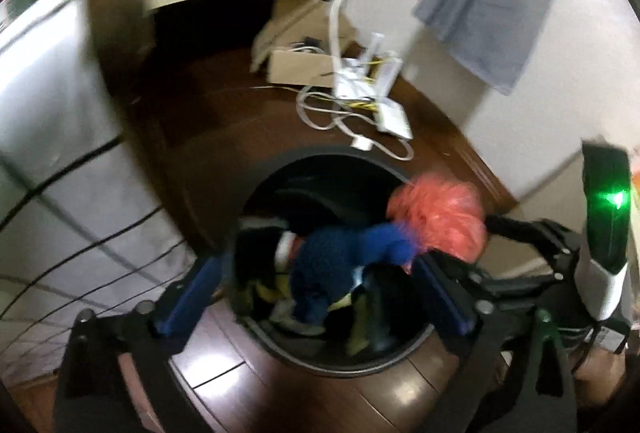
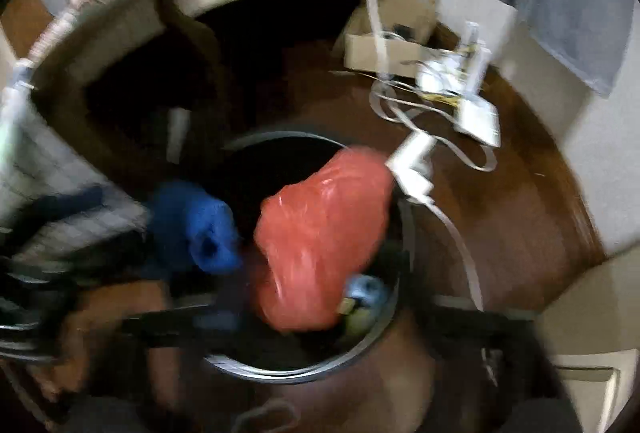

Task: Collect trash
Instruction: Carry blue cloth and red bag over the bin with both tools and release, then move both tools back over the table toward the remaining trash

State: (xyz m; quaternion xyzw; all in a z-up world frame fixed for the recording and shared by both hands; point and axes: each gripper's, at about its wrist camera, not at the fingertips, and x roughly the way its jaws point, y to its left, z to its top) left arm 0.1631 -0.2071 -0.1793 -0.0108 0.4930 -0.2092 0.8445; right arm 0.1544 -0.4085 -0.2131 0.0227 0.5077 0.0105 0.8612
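The left gripper [image 1: 320, 297] is held over the round black bin [image 1: 344, 365], its blue fingers [image 1: 192, 297] spread wide — nothing gripped. A blue knitted item [image 1: 340, 257] is seen above the bin's mouth, an orange plastic bag [image 2: 324, 237] beside it. The right gripper's jaws are blurred, but stand wide, and the bag is seen loose over the bin — not clamped.
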